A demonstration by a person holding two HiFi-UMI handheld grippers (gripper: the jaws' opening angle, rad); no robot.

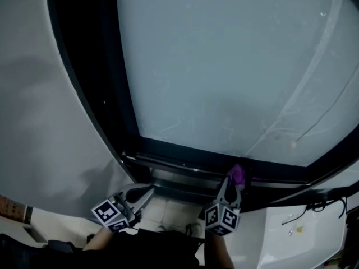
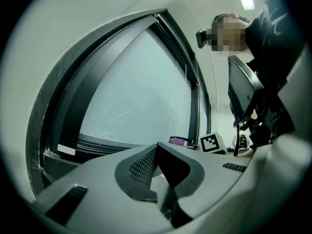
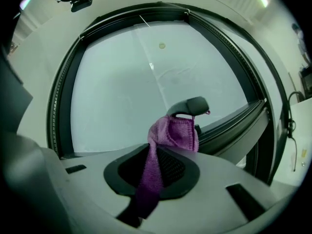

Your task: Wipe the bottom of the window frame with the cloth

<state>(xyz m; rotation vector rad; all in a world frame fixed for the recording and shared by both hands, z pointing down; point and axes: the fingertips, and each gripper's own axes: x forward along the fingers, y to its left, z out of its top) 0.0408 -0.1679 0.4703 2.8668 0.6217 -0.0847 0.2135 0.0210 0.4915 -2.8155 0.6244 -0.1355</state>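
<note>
In the head view my right gripper is shut on a purple cloth, whose bunched end rests against the dark bottom window frame right of centre. The right gripper view shows the cloth running out between the jaws of the right gripper and bulging beside a grey lever-shaped handle on the bottom frame. My left gripper hangs lower left, below the frame and apart from it. Its jaws meet with nothing between them; beyond them lie the cloth and the frame.
Frosted glass fills the frame, with a thin cord ending in a bead at the right. A grey wall stands left. A white ledge with a cable lies lower right. Pale floor tiles show below.
</note>
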